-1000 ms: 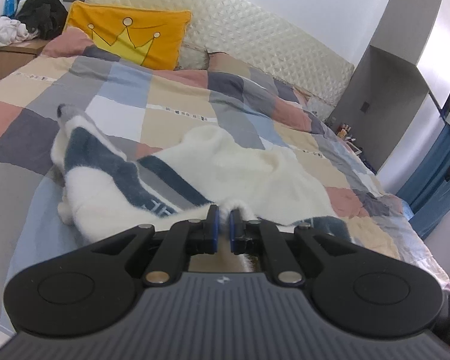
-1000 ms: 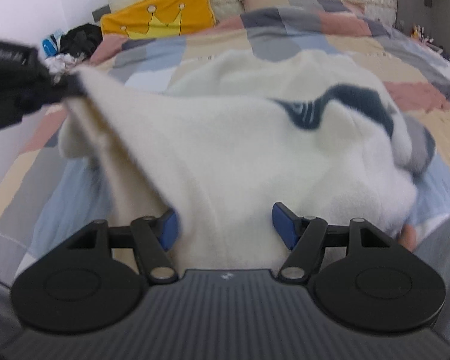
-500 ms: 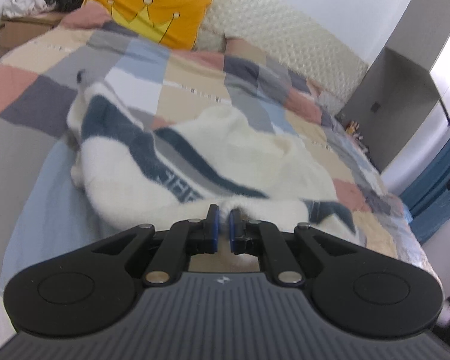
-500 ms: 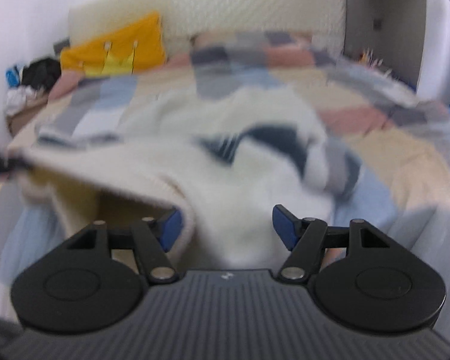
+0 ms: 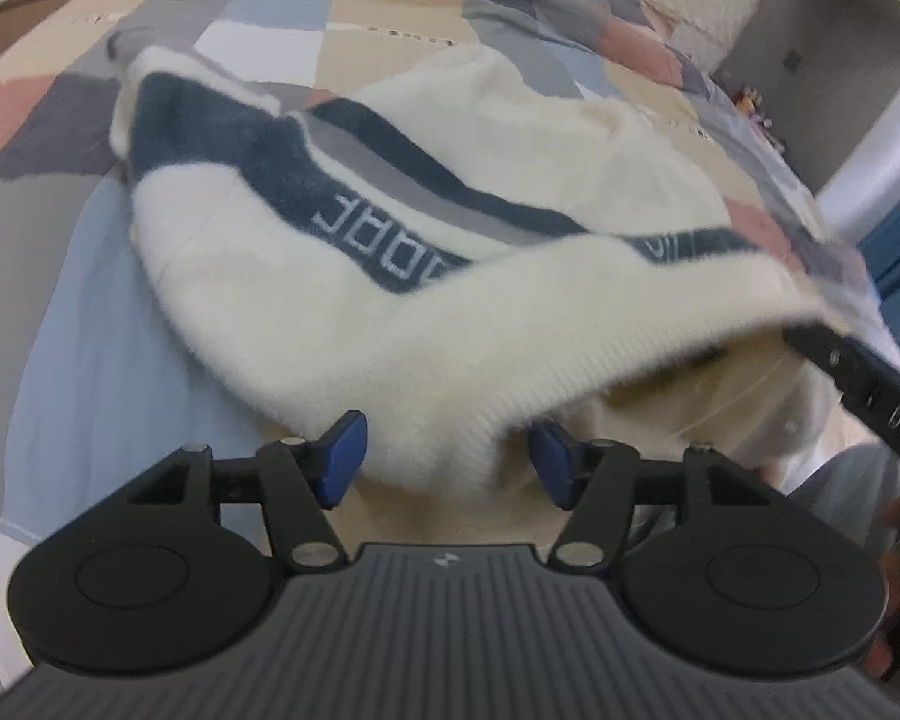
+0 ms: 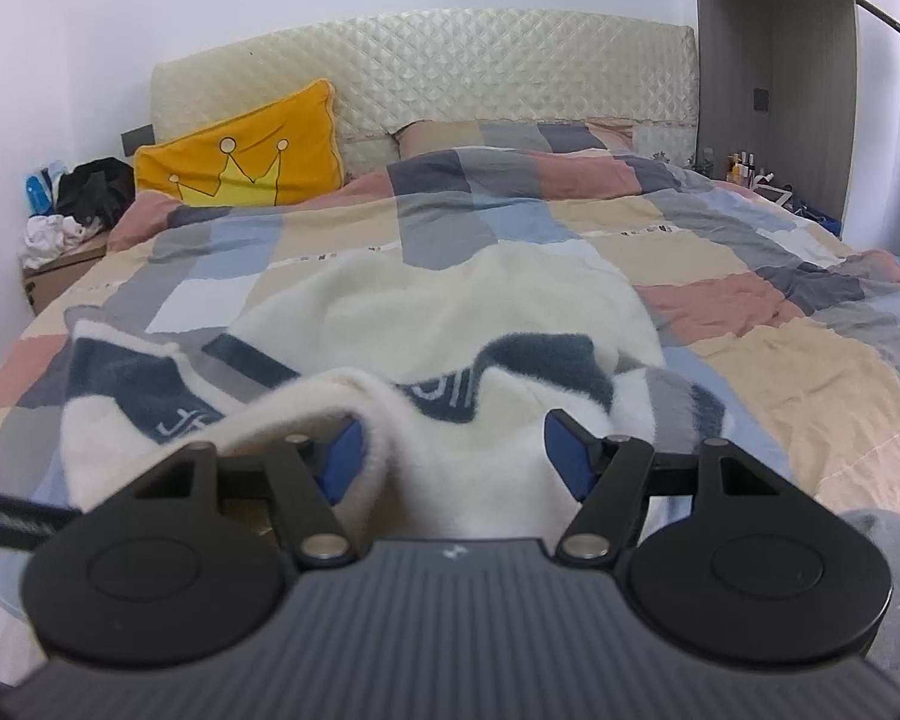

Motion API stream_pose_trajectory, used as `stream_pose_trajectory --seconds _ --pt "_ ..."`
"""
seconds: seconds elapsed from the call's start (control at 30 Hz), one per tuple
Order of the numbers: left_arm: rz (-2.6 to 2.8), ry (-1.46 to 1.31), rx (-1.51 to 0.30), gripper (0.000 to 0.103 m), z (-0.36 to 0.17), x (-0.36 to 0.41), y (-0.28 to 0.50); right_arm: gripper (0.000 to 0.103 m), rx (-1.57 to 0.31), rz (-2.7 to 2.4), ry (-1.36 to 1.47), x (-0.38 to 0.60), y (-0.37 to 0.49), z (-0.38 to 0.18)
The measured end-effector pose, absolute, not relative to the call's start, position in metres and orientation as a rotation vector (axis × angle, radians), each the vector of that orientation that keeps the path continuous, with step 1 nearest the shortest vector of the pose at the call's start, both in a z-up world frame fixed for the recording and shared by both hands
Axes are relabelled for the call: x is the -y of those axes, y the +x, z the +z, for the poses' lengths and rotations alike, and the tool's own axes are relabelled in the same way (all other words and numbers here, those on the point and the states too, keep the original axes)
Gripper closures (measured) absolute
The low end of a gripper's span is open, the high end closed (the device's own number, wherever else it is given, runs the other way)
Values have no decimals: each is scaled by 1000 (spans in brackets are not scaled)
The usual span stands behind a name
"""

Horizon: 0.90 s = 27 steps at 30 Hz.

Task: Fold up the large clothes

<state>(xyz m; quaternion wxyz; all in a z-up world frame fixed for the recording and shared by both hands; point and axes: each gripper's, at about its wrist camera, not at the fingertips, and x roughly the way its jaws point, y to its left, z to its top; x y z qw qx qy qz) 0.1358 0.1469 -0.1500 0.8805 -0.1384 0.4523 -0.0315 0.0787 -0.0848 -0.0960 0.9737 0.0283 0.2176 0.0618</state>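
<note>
A fluffy white sweater (image 5: pixel 306 276) with a navy and grey lettered stripe lies rumpled on the bed; it also shows in the right wrist view (image 6: pixel 450 324). My left gripper (image 5: pixel 447 459) is open, with the sweater's ribbed hem lying loose between its blue pads (image 5: pixel 345 456). My right gripper (image 6: pixel 459 459) is open too, with white hem fabric lying between its fingers. Part of the right gripper's body (image 5: pixel 858 378) shows at the right of the left wrist view, under the raised hem.
The bed has a patchwork quilt (image 6: pixel 750 312) in grey, blue, beige and pink. A yellow crown pillow (image 6: pixel 240 162) leans on the quilted headboard (image 6: pixel 426 78). A bedside table with clothes (image 6: pixel 66 222) stands at left. A grey cabinet (image 6: pixel 768 90) stands at right.
My left gripper was shut on the sweater's hem and has opened, and its view has tilted down over the sweater. The right gripper stayed open and drew back to a lower view.
</note>
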Motion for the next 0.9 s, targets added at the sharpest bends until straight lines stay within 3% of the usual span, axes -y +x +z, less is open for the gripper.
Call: stream_pose_trajectory --seconds 0.13,0.33,0.57,0.9 --pt "-43 -231 -905 35 -150 -134 142 38 -434 138 61 84 75 -97" --pt "75 -140 -704 28 -144 -122 137 38 -437 126 66 84 77 -101" --pt "136 -150 -731 26 -158 -139 126 38 -454 99 109 91 81 -104" --pt "272 -246 -582 26 -135 -180 106 36 -601 158 -23 61 84 -128"
